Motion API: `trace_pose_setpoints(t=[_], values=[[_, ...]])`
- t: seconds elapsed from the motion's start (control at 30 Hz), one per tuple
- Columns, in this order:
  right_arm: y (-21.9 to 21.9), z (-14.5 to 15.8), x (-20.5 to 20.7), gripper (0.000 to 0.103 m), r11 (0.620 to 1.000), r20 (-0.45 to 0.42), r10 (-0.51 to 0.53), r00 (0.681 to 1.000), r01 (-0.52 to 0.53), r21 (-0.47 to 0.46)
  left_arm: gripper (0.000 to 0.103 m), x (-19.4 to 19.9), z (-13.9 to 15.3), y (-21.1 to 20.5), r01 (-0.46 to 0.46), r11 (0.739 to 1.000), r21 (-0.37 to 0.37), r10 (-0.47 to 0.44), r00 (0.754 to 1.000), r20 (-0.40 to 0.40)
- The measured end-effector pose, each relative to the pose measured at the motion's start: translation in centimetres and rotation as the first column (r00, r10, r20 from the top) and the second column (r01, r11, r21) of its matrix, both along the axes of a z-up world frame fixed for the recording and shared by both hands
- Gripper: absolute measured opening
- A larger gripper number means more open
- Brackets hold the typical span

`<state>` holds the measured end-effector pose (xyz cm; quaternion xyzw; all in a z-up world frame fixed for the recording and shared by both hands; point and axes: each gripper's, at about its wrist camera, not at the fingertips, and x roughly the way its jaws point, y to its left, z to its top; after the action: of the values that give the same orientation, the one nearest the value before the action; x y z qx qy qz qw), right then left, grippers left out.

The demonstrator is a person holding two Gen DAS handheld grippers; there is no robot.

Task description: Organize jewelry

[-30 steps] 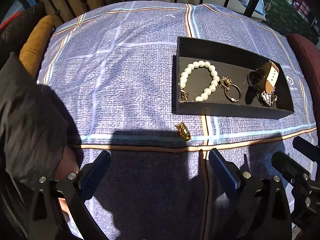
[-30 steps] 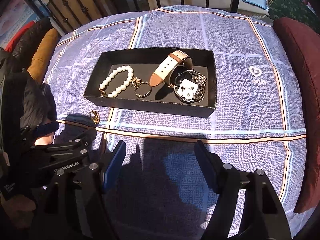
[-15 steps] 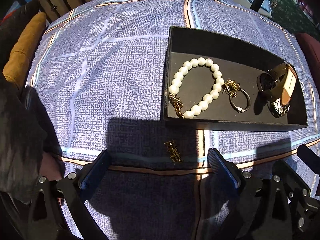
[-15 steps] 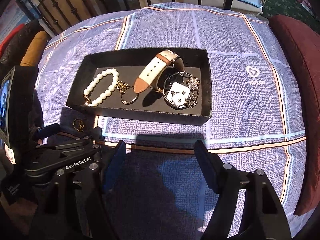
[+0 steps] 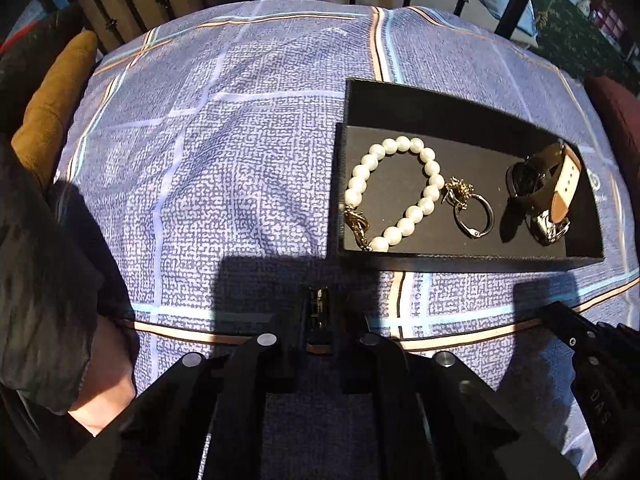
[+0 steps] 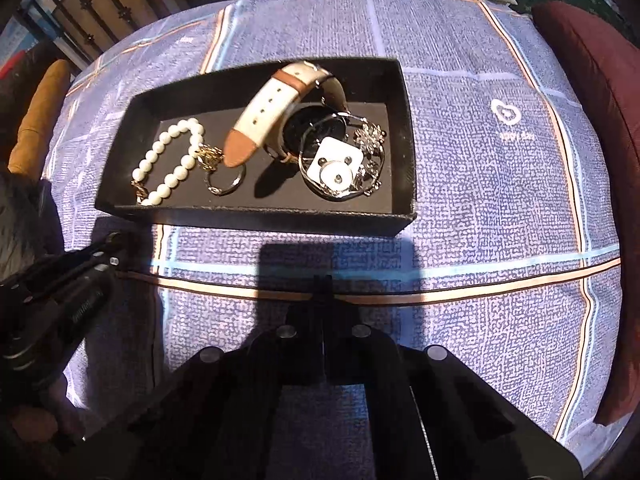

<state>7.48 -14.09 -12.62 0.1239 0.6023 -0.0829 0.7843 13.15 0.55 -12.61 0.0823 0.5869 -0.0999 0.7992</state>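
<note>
A: Start with the left gripper. What is it doing?

B: Low in the centre of the left wrist view, its jaws are closing on a small gold clasp piece, which stands between the fingers and looks pinched there, just above the orange stripe of the blue patterned cloth.

A: And the right gripper?

B: Bottom centre of its own view, fingers pressed together with nothing between them, the tips over the cloth's orange and blue stripes.

A: Where is the rest of the jewelry?

B: In the black tray, upper middle of the right view and right of centre in the left view. A pearl bracelet lies at its left end, a gold-charmed ring just beside it, then a watch with a cream and brown strap tilted up, and a silver bangle with a white tag at the right end.

A: Anything around the edges?

B: A mustard cushion upper left, a dark red cushion at right, and a dark sleeve on the left edge.
</note>
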Motion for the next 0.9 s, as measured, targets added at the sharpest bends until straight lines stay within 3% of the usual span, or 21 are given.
trace_pose_setpoints(t=[0.2, 0.7, 0.9], values=[[0.6, 0.6, -0.4, 0.001, 1.0, 0.016, 0.007, 1.0, -0.007, 0.01, 0.009, 0.4, 1.6, 1.0, 0.003, 0.999, -0.054, -0.003, 1.0, 0.005], [-0.3, 2.0, -0.6, 0.001, 1.0, 0.052, -0.005, 0.999, 0.005, 0.0, 0.009, -1.3, 4.0, 0.3, 0.038, 0.999, -0.002, -0.038, 0.997, 0.074], [-0.5, 3.4, -0.7, 0.001, 1.0, 0.08, 0.0, 0.997, 0.001, -0.004, 0.009, -1.3, 6.3, -0.4, 0.055, 0.998, -0.025, -0.052, 0.992, 0.115]])
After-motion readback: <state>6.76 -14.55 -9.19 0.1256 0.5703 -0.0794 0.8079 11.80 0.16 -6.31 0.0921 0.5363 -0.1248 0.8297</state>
